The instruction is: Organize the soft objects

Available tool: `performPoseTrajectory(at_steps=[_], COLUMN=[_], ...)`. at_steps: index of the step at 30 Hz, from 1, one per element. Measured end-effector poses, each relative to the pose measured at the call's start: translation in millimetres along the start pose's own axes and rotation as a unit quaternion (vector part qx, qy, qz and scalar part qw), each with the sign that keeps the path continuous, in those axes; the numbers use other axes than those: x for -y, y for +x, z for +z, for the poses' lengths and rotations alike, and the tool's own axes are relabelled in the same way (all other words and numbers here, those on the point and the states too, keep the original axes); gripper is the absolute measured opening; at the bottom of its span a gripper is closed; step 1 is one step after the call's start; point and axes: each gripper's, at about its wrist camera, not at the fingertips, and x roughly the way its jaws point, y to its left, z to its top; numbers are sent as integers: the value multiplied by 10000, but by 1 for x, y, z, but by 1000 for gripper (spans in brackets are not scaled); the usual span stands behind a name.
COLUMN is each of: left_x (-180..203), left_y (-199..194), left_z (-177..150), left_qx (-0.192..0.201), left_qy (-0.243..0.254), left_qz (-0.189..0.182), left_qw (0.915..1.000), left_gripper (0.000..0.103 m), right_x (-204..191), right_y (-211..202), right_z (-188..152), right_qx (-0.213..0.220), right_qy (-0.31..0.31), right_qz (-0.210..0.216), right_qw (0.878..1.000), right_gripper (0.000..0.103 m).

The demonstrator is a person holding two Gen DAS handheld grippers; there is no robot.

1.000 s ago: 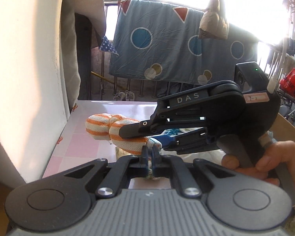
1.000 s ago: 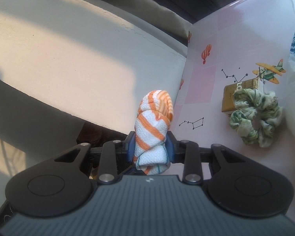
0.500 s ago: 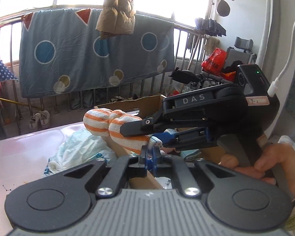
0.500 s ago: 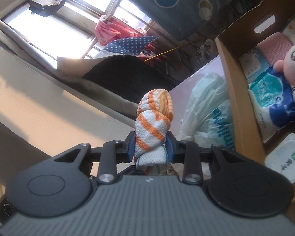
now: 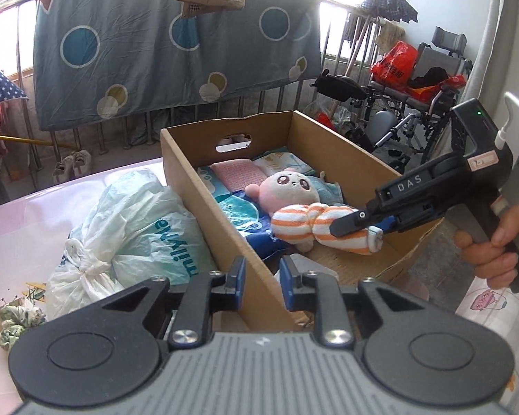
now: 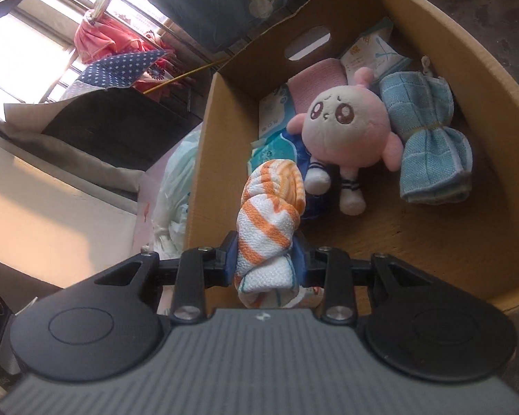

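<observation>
Right hand-held gripper [image 6: 265, 259] clamping striped towel roll [image 6: 270, 221] over cardboard box [image 6: 467, 52], pink plush [image 6: 346, 128] inside

Towel [image 6: 268, 214]: white with orange stripes. Plush [image 6: 346, 128]: pink and cream, big brown eyes, white feet with dark bands. Cloth [image 6: 432, 138] beside it: light blue, checked weave. Box [image 5: 204, 186]: plain brown cardboard. Pink pad [image 5: 237, 173] at its far end. Bag [image 5: 138, 228]: white with teal print. Scrunchie [image 5: 15, 320]: green-and-white floral. Blanket [image 5: 155, 45] on rail: grey-blue, blue and white circles, red triangles. Gripper pads [image 5: 238, 276]: blue on black fingers.
</observation>
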Motion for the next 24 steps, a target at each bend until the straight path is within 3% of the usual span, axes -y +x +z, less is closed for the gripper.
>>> performPoseTrajectory(at_steps=[4, 7, 11, 16, 18, 24], left_x=[-21, -34, -49, -71, -81, -121], left_y=[-5, -12, -21, -39, -46, -75], left_z=[-4, -7, -15, -31, -39, -68], left_qx=[-29, -11, 8, 36, 29, 27], left_qy=[-196, -275, -409, -522, -584, -1026], left_qz=[140, 232, 360, 675, 822, 1279], left_qw=[9997, 9994, 9985, 9963, 9949, 9865], left_gripper=[23, 24, 25, 34, 43, 51], right_x=[-6, -10, -12, -6, -10, -30], right_y=[18, 22, 23, 31, 30, 16], right_z=[0, 0, 4, 10, 11, 9], right_qx=[-422, -490, -469, -407, -338, 0], right_qy=[-447, -601, -598, -268, -246, -289], right_qz=[-713, -843, -991, -957, -883, -627], right_qw=[9956, 9934, 9922, 9942, 9952, 9976], right_gripper=[36, 46, 48, 48, 49, 51])
